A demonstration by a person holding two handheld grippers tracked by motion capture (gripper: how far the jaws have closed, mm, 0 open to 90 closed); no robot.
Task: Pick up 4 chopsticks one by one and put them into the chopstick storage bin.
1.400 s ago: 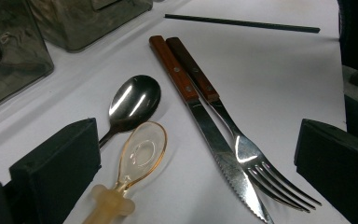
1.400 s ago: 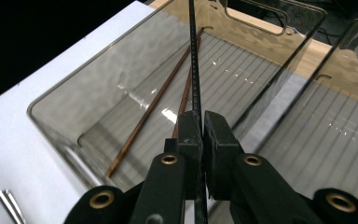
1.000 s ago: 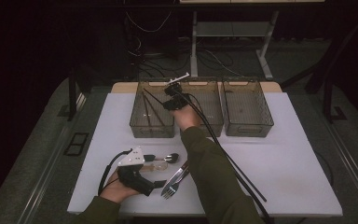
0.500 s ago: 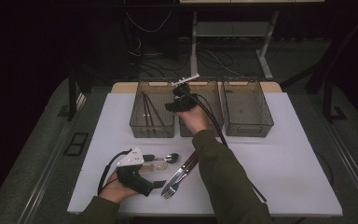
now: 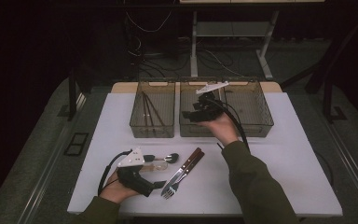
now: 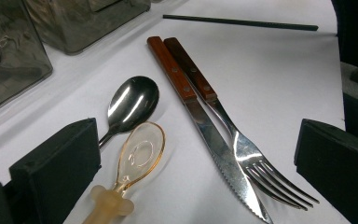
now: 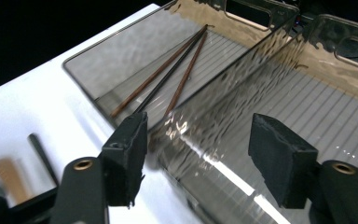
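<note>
Sorting cutlery into trays. Right gripper (image 5: pixel 192 115), fingers apart and just opening, empty, hovers over the middle tray (image 5: pixel 200 131); chopsticks (image 5: pixel 150 111) lie in the left tray (image 5: pixel 151 130). Left gripper (image 5: pixel 161 185), fingers apart, empty, sits beside the fork (image 6: pixel 249 161). Next, approach its handle low and square.

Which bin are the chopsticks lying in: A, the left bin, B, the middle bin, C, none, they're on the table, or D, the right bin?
A: the high view shows the chopsticks lying inside the left bin, beside the middle bin where the right gripper hovers.
</note>
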